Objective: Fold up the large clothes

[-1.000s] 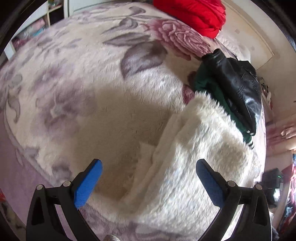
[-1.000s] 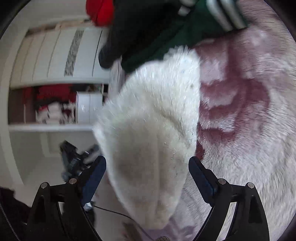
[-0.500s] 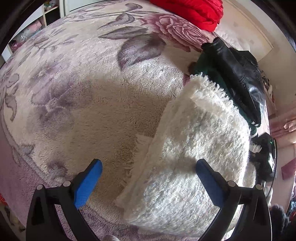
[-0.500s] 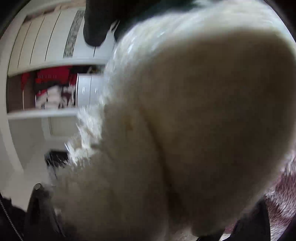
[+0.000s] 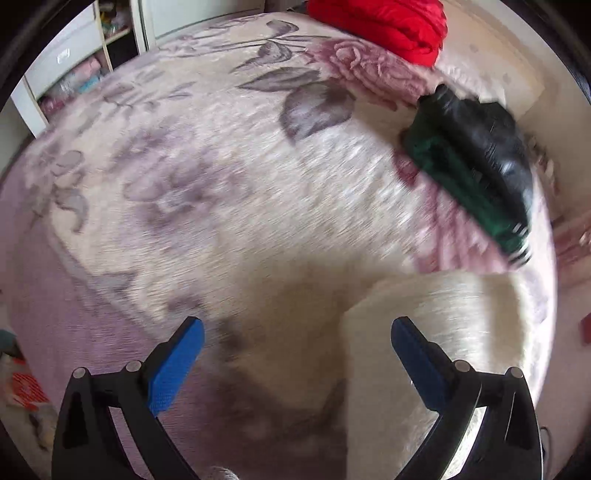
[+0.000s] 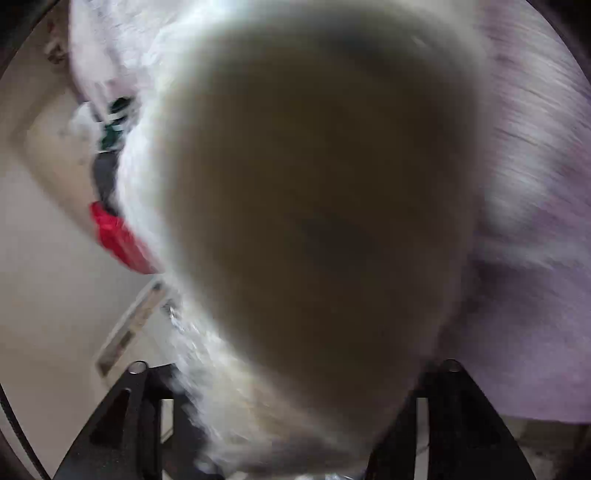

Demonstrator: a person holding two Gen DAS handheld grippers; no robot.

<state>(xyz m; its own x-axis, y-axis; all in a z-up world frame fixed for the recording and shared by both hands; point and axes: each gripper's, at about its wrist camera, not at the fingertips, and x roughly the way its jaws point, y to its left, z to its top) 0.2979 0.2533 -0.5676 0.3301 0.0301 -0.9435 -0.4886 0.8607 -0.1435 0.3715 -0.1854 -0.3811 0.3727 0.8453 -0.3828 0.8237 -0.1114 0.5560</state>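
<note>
Fluffy white garment (image 5: 439, 332), shaggy cream pile, bunched thick, lies on floral blanket (image 5: 229, 177) just ahead-right of left gripper (image 5: 295, 354), whose blue pads stand wide apart, holding nothing. Same garment fills right gripper (image 6: 295, 387) between its arms, fingertips buried; grip can't be judged. Views blurred.

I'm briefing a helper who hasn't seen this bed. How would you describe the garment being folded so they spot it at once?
Start from the floral plush blanket covering the bed. At its near right edge lies the white fluffy garment, just beyond the open left gripper. Unlike the red garment at the far end and the green and black clothes nearby, it is cream-white and shaggy.
</note>
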